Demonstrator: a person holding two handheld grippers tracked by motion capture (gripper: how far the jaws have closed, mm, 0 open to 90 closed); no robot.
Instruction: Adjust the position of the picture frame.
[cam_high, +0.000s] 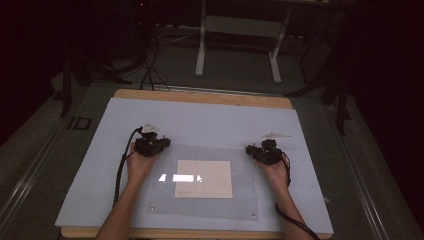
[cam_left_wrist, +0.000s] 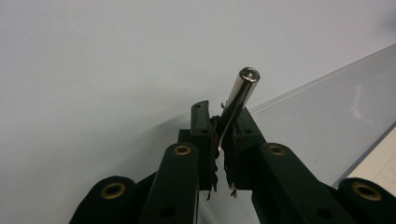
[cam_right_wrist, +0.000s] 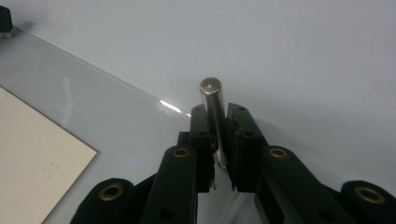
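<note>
Metal pin (cam_left_wrist: 239, 100) in your left gripper (cam_high: 152, 145) sits clamped between the shut jaws, its long axis leaning up and right of the jaw line in the left gripper view. A second metal pin (cam_right_wrist: 214, 114) is clamped likewise in your right gripper (cam_high: 264, 151), running nearly straight along its jaws. Both grippers stand at the upper corners of the clear sheet (cam_high: 245, 195), left and right of centre frame in the high view, each pin beside its own corner. The card (cam_high: 205, 178) lies under the sheet, between and below them on the surface (cam_high: 210, 117).
</note>
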